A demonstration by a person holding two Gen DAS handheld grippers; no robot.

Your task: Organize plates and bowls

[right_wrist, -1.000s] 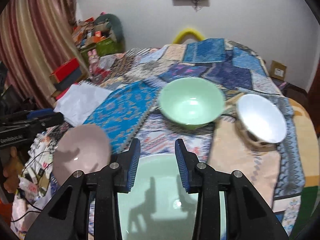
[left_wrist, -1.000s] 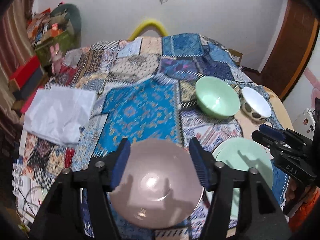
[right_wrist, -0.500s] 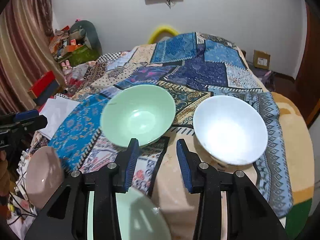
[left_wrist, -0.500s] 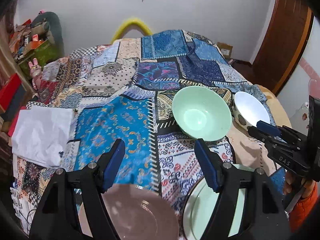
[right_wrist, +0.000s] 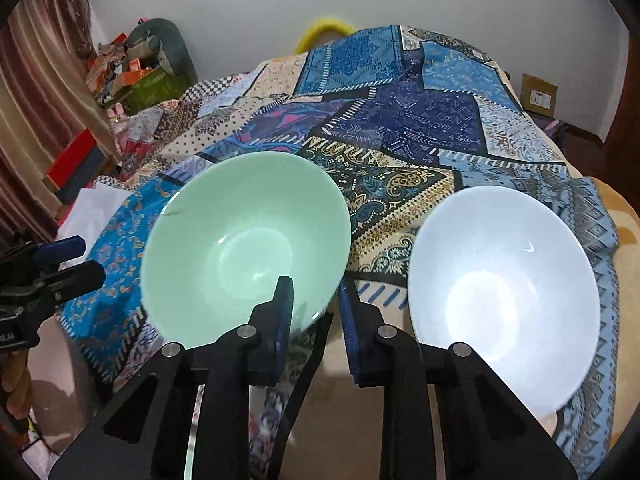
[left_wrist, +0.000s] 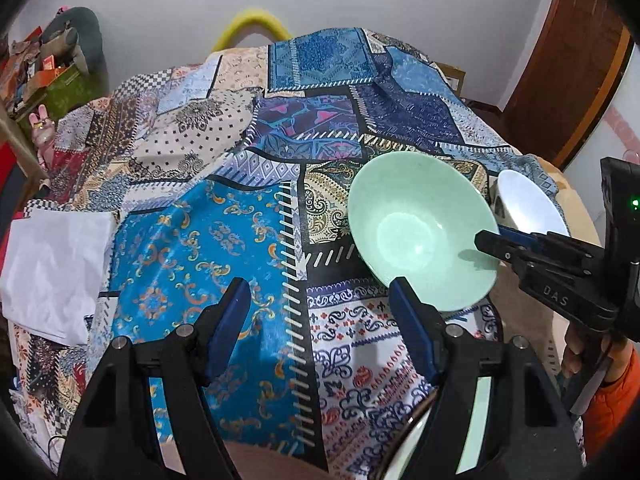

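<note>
A mint green bowl [right_wrist: 240, 248] stands on the patchwork cloth, and a white bowl [right_wrist: 500, 312] stands to its right. My right gripper [right_wrist: 316, 292] is open, its left finger over the green bowl's near right rim and its right finger outside it. In the left wrist view the green bowl [left_wrist: 416, 236] is ahead to the right, with the white bowl [left_wrist: 528, 208] behind it. My left gripper [left_wrist: 320, 300] is open and empty above the cloth. A pale green plate's rim [left_wrist: 476, 440] and a pink plate's edge [left_wrist: 272, 464] show at the bottom.
The patchwork cloth [left_wrist: 192, 240] covers a round table. A white folded cloth [left_wrist: 48, 256] lies at the left. Boxes and clutter [right_wrist: 120, 68] stand by the wall at the far left. A wooden door [left_wrist: 568, 64] is at the right.
Both grippers have moved forward over the table, away from the two plates. The right gripper has come up to the green bowl's rim. The left gripper stays open.
</note>
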